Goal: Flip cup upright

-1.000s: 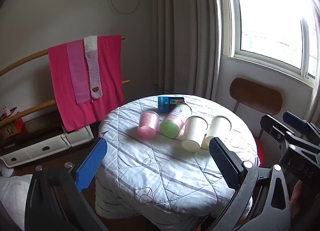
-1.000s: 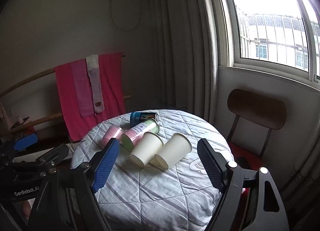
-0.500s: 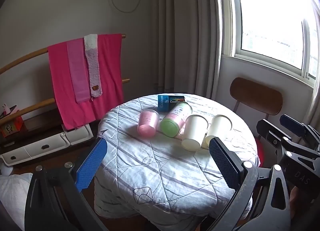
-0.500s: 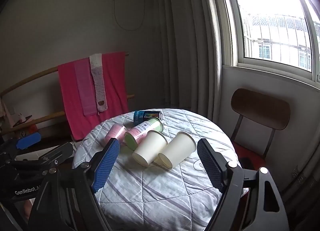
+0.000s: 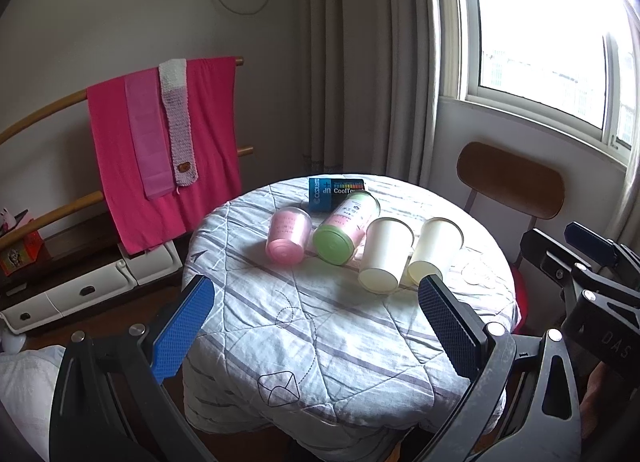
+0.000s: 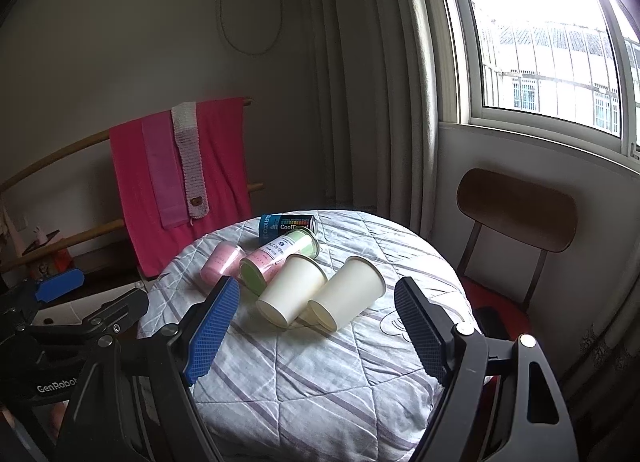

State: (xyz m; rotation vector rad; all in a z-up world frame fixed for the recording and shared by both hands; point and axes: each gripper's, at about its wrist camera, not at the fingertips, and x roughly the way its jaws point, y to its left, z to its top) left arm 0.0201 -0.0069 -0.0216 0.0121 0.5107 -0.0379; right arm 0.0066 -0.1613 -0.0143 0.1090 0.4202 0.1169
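Four cups lie on their sides in a row at the far half of the worktop [image 6: 320, 374]. The rightmost paper cup [image 6: 348, 294] points its mouth far-right and its base near-left, toward the tongs. Right tongs [image 6: 316, 326]: wide apart, empty, centred on this cup and nearer to it. Left tongs [image 5: 316, 326]: wide apart, empty, well short of the pink cup [image 5: 289, 235].
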